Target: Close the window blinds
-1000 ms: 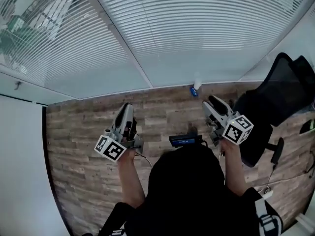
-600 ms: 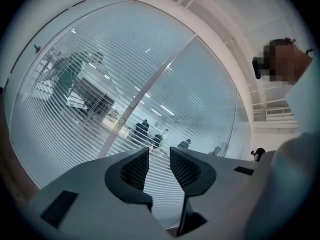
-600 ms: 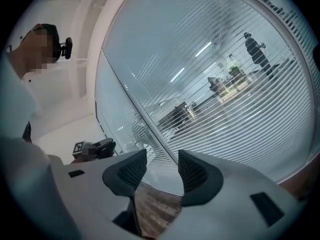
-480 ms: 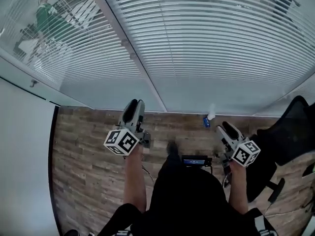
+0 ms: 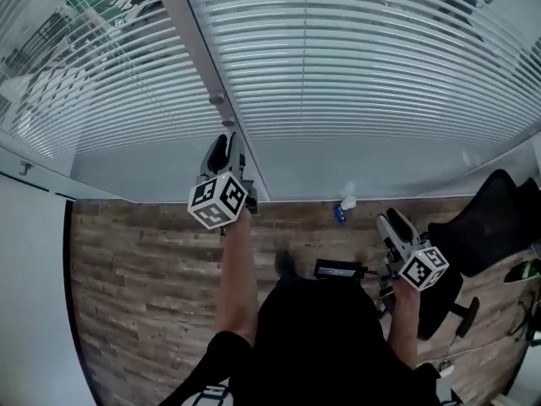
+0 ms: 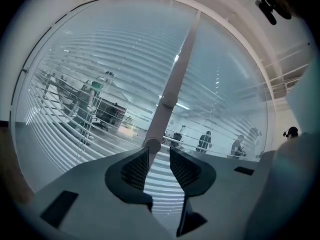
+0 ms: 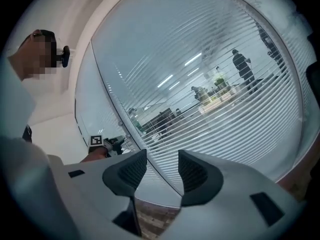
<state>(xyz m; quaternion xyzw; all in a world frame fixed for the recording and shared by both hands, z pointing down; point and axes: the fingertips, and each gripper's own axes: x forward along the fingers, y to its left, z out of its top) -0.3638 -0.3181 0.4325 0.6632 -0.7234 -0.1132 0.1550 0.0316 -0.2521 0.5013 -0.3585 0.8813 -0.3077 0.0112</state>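
White slatted blinds (image 5: 355, 66) hang behind the glass wall, their slats tilted so that the office beyond shows through. A grey mullion (image 5: 199, 49) divides the panes and carries two round knobs (image 5: 226, 123). My left gripper (image 5: 226, 139) reaches level to the mullion just below the lower knob. In the left gripper view that knob (image 6: 152, 145) sits just off the left jaw's tip. The left gripper (image 6: 159, 154) is open: its jaws have just been opening, with nothing between the pads. My right gripper (image 5: 386, 221) hangs back at the right. The right gripper (image 7: 162, 156) is open and empty.
A black office chair (image 5: 478, 227) stands at the right, close to the right hand. A small blue and white thing (image 5: 342, 208) lies on the wooden floor (image 5: 144, 252) by the glass. A white wall (image 5: 30, 294) bounds the left side. People move beyond the glass.
The left gripper has moved forward from above the floor to the mullion by the knobs. The right gripper has drifted a little to the right and stays low.
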